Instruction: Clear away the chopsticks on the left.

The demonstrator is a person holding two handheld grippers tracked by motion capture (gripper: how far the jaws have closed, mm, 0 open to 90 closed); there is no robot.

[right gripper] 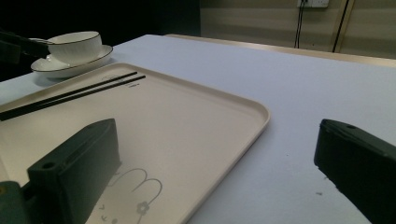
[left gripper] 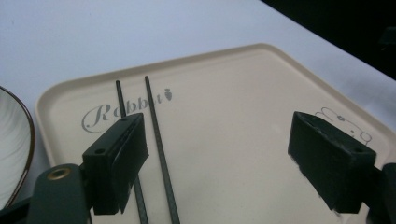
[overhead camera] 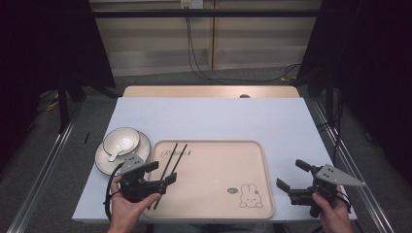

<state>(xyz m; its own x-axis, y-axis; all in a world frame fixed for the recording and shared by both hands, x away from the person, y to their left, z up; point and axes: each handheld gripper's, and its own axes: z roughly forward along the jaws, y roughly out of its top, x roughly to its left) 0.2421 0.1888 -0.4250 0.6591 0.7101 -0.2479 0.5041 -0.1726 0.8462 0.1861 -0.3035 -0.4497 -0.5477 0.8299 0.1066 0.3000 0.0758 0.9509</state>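
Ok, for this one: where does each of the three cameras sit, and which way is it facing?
High view: above the person's side, looking forward and down on the table; both hands and forearms enter from the bottom.
Left gripper view: rides the left gripper, looking over the chopsticks on the tray; its open jaws show.
Right gripper view: rides the right gripper, low, facing across the tray toward the bowl; open jaws show.
All share tray and chopsticks.

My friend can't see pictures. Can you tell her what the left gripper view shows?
Two open black jaws of the left gripper hang over a beige tray. Two black chopsticks lie on the tray beside the near jaw. A plate peeks in at the left edge.
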